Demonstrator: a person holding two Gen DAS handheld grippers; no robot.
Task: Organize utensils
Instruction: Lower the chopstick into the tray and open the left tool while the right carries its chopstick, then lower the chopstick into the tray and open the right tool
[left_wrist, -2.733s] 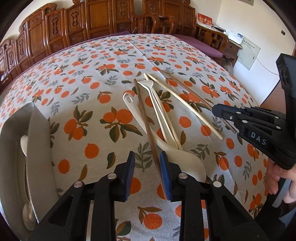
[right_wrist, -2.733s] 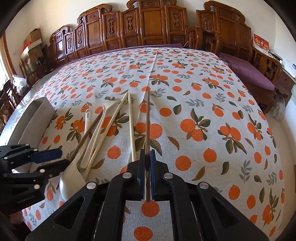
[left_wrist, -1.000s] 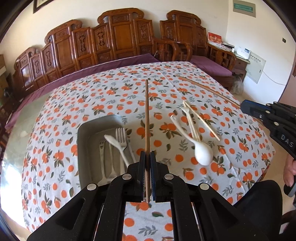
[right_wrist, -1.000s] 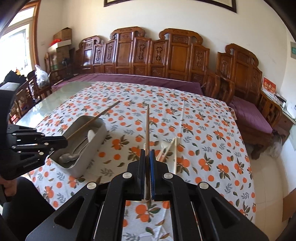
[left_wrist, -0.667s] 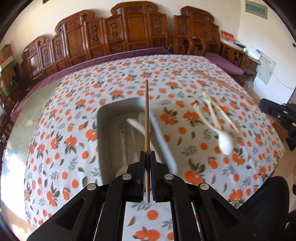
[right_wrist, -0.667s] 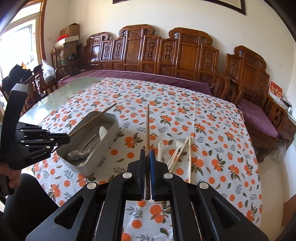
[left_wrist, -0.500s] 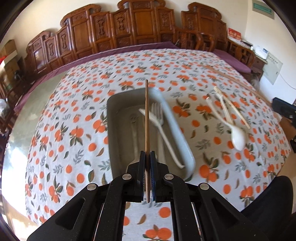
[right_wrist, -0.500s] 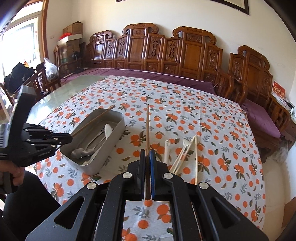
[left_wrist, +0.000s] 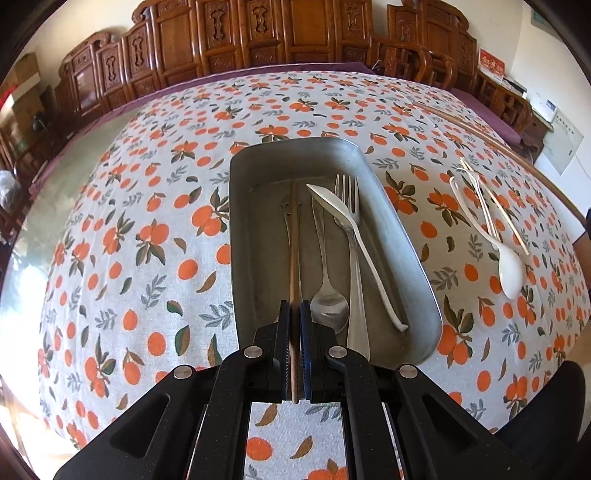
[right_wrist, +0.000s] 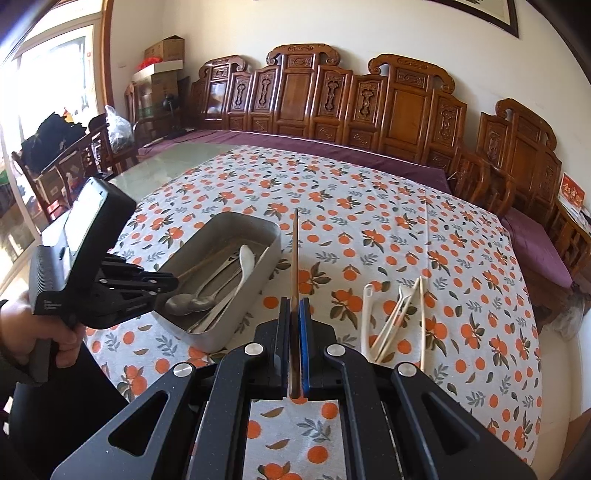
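My left gripper (left_wrist: 294, 314) is shut on a brown chopstick (left_wrist: 294, 243) that reaches down into the grey metal tray (left_wrist: 417, 254), left of a metal spoon (left_wrist: 325, 280), a fork (left_wrist: 351, 229) and a white plastic spoon (left_wrist: 354, 236). In the right wrist view the left gripper (right_wrist: 162, 280) sits at the tray's (right_wrist: 258, 273) near end. My right gripper (right_wrist: 294, 310) is shut on a second brown chopstick (right_wrist: 294, 251), held in the air right of the tray.
White plastic utensils and pale chopsticks (right_wrist: 395, 317) lie on the orange-print tablecloth (right_wrist: 369, 229) right of the tray; they also show in the left wrist view (left_wrist: 487, 221). Carved wooden chairs (right_wrist: 332, 96) line the far side. The table's near edge is close.
My left gripper has swung left and down over the tray, and its chopstick now reaches inside it. My right gripper has stayed raised with its chopstick.
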